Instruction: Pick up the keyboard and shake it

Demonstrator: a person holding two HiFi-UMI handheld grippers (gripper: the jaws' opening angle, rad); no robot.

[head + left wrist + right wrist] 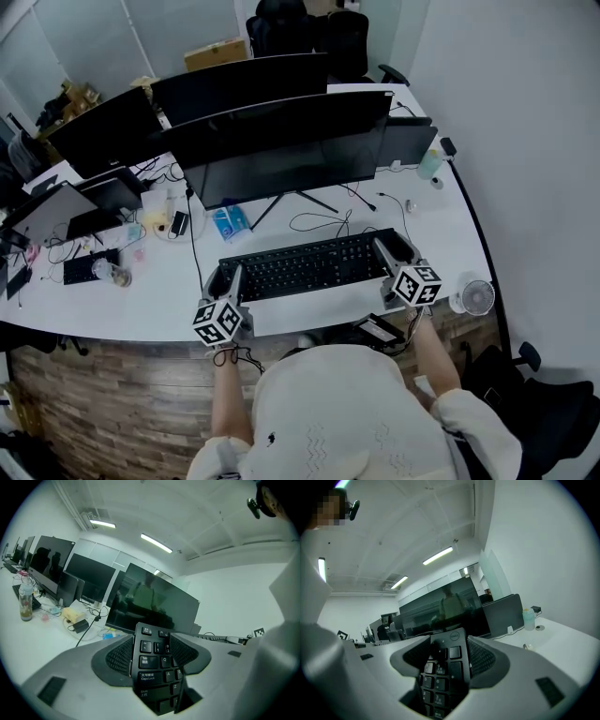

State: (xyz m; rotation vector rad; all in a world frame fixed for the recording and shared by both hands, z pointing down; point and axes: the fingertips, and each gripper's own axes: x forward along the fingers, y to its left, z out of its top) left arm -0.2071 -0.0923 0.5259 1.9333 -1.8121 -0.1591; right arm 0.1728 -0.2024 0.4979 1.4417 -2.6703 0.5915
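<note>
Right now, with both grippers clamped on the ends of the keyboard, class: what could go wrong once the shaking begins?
1. The left gripper and right gripper each pinch only one end of the keyboard; hard shaking may let an end slip from the jaws.
2. The monitor stands close behind, so a forward swing might strike it.
3. Loose cables lie just behind the keyboard and could snag.
</note>
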